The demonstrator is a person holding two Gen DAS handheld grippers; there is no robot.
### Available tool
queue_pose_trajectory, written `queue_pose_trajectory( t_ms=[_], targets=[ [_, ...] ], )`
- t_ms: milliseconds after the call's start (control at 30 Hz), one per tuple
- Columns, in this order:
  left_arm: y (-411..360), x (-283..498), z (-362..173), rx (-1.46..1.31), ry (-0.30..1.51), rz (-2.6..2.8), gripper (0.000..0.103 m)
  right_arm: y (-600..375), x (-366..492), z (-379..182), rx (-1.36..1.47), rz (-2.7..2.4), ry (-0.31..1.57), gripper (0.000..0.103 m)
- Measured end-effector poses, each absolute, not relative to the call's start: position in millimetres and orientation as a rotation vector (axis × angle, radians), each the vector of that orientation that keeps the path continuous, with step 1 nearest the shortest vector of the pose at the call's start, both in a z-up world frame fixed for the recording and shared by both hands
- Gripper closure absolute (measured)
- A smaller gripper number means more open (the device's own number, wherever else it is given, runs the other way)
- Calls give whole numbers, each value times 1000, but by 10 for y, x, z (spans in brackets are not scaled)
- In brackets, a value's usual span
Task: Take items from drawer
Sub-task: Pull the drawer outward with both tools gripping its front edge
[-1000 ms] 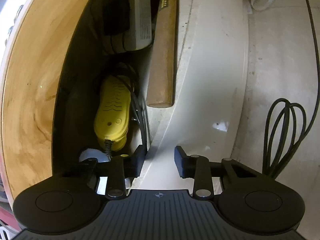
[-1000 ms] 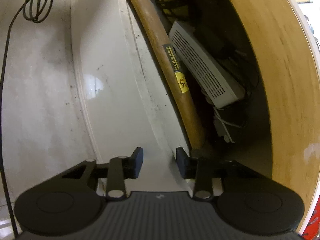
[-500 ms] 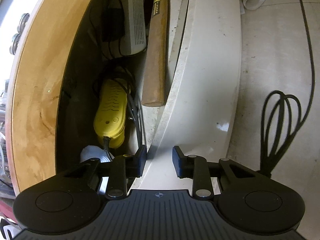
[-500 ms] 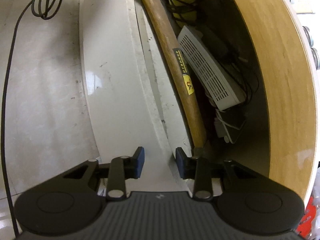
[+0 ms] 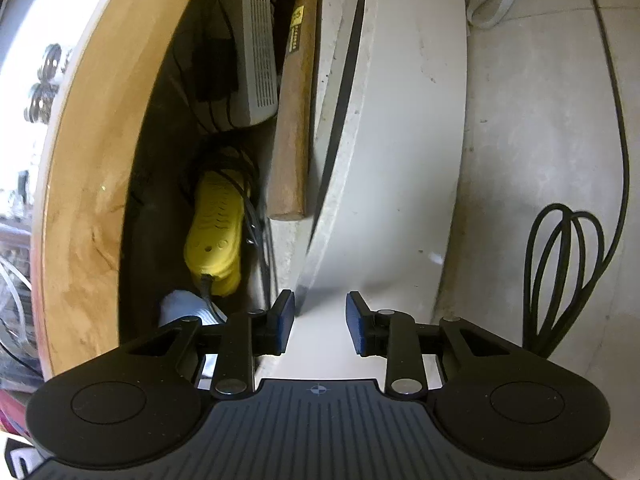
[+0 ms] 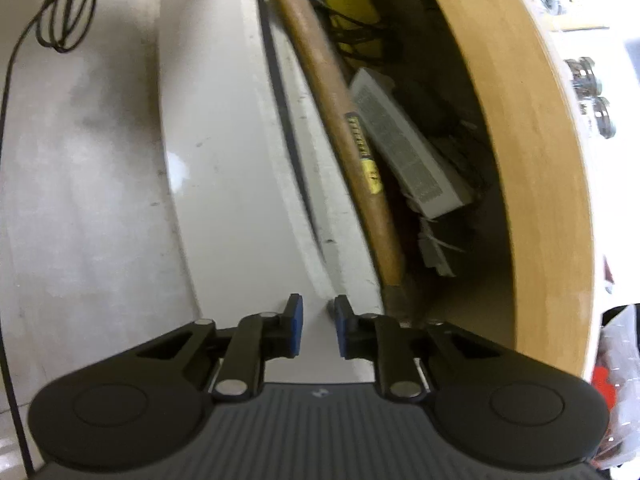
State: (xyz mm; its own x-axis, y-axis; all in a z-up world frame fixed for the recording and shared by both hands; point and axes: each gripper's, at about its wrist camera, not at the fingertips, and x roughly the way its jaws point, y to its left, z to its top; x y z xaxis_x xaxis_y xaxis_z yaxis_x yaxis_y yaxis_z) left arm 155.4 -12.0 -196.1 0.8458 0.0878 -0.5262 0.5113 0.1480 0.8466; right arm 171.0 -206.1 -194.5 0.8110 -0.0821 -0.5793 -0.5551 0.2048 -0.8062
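A: What's in the drawer (image 5: 340,92), counted?

B: One wooden hammer handle (image 5: 294,120), one grey vented box (image 5: 256,52), one yellow device (image 5: 218,232) with a black cord, and a small white plug (image 6: 434,250). On the floor outside lies one coiled black cable (image 5: 568,272).

A: And the tongs?

B: Two. The left gripper (image 5: 320,322) is clenched on the drawer's white front panel, one finger inside, one outside. The right gripper (image 6: 318,326) is clenched on the same panel's top edge.

A: Where's the handle relative to them?

B: Ahead of the left gripper and slightly to its left, just inside the panel. From the right gripper it sits ahead and to the right.

A: Which way does it run?

B: Its long axis follows the front panel, cut end nearest the left gripper, labelled part farther off.
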Motion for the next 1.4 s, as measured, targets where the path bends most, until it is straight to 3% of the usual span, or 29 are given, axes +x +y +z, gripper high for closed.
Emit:
queue_pose_trajectory(
  t_ms=[67, 100, 167, 200, 300, 400, 467, 533, 1400],
  targets=[
    [-125, 1586, -1979, 1431, 505, -300, 52, -2065, 1763, -1930, -1338, 351, 578, 62],
    [-123, 1609, -1975, 1424, 509, -297, 47, -2060, 1782, -1929, -1338, 350, 575, 55],
    [-120, 1656, -1964, 1398, 532, -309, 40, -2041, 1808, -1932, -1329, 359, 576, 25],
    [-120, 1679, -1965, 1391, 544, -313, 40, -2034, 1815, -1939, -1326, 366, 580, 25],
    [-117, 1726, -1998, 1383, 579, -319, 40, -2014, 1832, -1970, -1321, 383, 595, 30],
    [-102, 1758, -2047, 1379, 619, -333, 42, -2021, 1838, -2039, -1339, 380, 631, 60],
    [-94, 1743, -2058, 1379, 587, -303, 59, -2039, 1828, -2061, -1349, 381, 630, 62],
    [-111, 1767, -2014, 1355, 596, -286, 65, -2026, 1822, -2059, -1351, 380, 638, 63],
    [-221, 1103, -1941, 1370, 717, -384, 67, -2015, 1107, -1833, -1363, 502, 770, 72]
  ],
)
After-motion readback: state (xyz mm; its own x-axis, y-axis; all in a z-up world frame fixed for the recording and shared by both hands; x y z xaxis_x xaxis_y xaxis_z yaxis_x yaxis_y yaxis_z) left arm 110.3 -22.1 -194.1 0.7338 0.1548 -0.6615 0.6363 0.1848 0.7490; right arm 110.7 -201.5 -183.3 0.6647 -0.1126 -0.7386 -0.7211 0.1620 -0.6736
